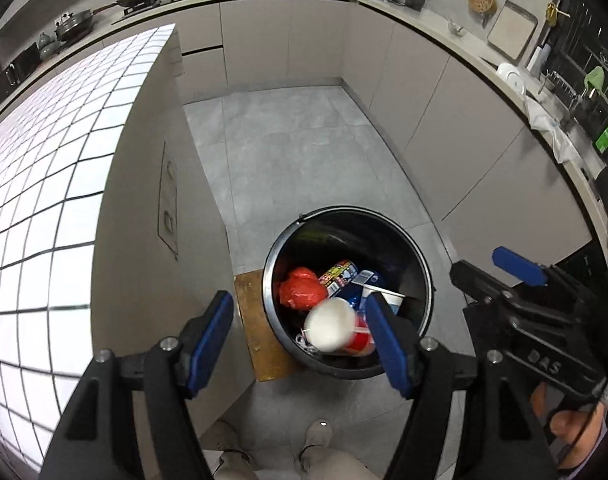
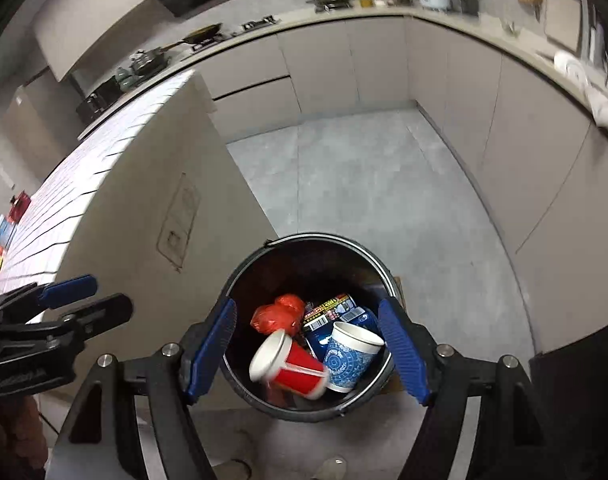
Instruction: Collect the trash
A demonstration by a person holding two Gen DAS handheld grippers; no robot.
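A black round bin (image 1: pixel 343 210) (image 2: pixel 311 236) stands on the floor below both grippers. Inside lie a red plastic bag (image 1: pixel 302 290) (image 2: pixel 280 314), a printed packet (image 1: pixel 339 274) (image 2: pixel 329 308) and a blue-patterned paper cup (image 2: pixel 351 356). A red paper cup (image 1: pixel 335 330) (image 2: pixel 292 364) shows blurred and tilted over the bin's near side, touching neither pad. My right gripper (image 2: pixel 307 304) (image 1: pixel 477 262) is open above the bin. My left gripper (image 1: pixel 300 300) (image 2: pixel 110 292) is open beside it, nothing between its fingers.
A white-tiled island (image 1: pixel 64 160) (image 2: pixel 84 184) rises close on the left. A wooden board (image 1: pixel 256 320) lies under the bin's left side. Grey cabinets (image 1: pixel 463 152) curve around the grey floor (image 1: pixel 304 152). The person's shoes (image 1: pixel 319 436) are at the bottom edge.
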